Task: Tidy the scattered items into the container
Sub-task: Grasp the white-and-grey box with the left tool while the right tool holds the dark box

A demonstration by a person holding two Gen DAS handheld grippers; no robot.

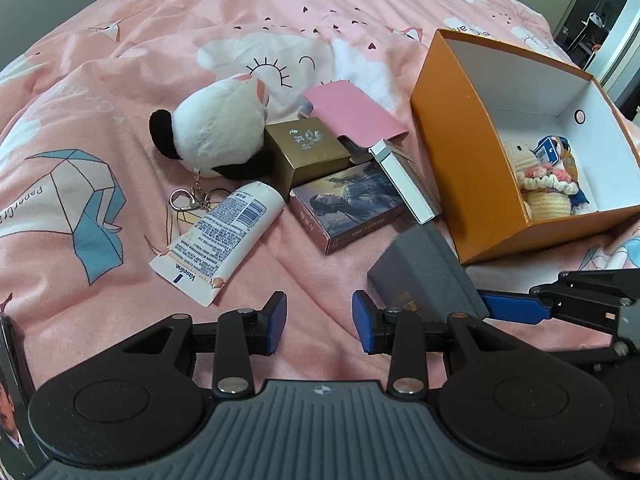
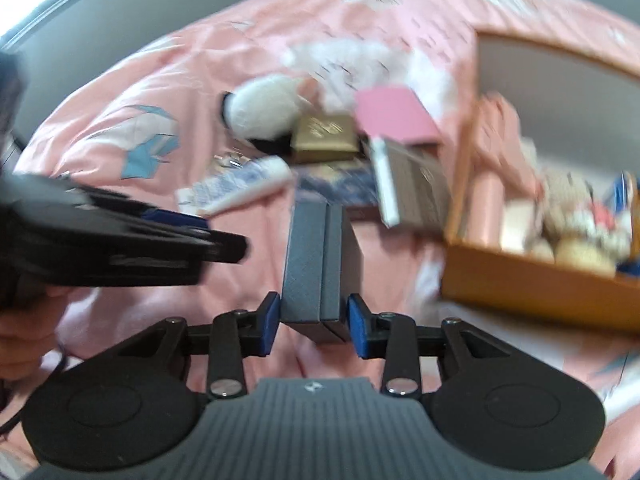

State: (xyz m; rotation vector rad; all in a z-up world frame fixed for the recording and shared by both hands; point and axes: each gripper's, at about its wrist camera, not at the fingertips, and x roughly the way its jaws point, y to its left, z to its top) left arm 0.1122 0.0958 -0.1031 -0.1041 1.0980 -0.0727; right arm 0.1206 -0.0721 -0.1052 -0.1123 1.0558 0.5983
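Note:
My right gripper [image 2: 313, 328] is shut on a dark grey box [image 2: 320, 256], lifted above the pink bedspread; in the left wrist view the same grey box [image 1: 424, 276] hangs just left of the orange container [image 1: 452, 128]. My left gripper [image 1: 319, 326] is open over bare bedspread with nothing between its fingers. Scattered ahead of it are a Vaseline tube [image 1: 224, 236], a black-and-white plush toy [image 1: 216, 128] with a keyring clasp [image 1: 184, 200], a gold box [image 1: 308, 148], a pink case [image 1: 352, 114], a picture-printed card box [image 1: 352, 208] and a white box [image 1: 404, 182].
The orange container [image 2: 520, 280] stands open at the right, with a crochet toy [image 1: 544, 188] and other small items inside. The right wrist view is motion-blurred. A printed card [image 1: 10, 400] shows at the lower left edge. A doorway lies beyond the bed's far right.

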